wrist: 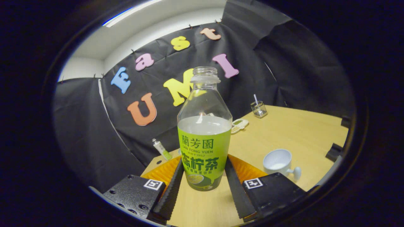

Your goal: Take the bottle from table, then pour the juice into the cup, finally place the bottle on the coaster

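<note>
Surroundings: a small tube (pixel 162 149) lies at the desk's far edge at about 10 o'clock from the bottle, close to the black cloth wall (pixel 94 142); a pale flat object (pixel 239 125) lies beyond the bottle at about 1 o'clock; a small glass holder with a stick in it (pixel 259 109) stands farther back at 1 o'clock, well apart
Cup: the white cup (pixel 278 162) sits on the desk (pixel 300 132) at about 3 o'clock from the bottle, open side up, its handle turned toward the gripper's side; something white shows inside
In the way: nothing stands between the bottle and the cup
Bottle: the bottle (pixel 204 132) stands between the fingers, base on the desk
Bottle axis: long axis upright, the uncapped mouth pointing to 12 o'clock, green label facing the camera; cloudy liquid reaches the top of the label
Gripper: the gripper (pixel 204 186) has a finger on either side of the bottle's lower part, close against the label; whether both fingers press on it I cannot tell
</note>
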`<control>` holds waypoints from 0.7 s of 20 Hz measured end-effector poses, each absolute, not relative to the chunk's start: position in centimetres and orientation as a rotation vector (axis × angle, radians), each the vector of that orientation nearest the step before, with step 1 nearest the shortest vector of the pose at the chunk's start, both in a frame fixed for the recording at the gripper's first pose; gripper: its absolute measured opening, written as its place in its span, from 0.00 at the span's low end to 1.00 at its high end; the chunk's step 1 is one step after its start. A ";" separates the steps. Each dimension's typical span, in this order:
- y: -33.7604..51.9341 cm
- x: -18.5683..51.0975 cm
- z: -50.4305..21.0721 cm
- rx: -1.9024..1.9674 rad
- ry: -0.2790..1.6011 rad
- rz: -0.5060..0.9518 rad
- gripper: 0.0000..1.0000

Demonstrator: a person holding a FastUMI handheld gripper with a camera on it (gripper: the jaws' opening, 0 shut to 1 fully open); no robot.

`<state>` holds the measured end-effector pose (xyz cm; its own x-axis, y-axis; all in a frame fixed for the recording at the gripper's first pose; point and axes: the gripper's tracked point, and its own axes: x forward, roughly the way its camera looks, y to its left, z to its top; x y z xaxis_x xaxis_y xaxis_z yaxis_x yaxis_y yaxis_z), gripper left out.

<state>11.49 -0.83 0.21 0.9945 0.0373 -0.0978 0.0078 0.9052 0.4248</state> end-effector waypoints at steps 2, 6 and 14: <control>-1.2 12.2 0.8 0.379 0.097 -0.008 0.79; -1.1 15.4 0.6 0.259 0.136 -0.035 0.79; -2.4 22.3 -2.7 0.056 0.204 -0.126 0.80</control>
<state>22.30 -2.43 -2.69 0.9715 -0.1188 -0.2053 0.1301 0.9906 0.0423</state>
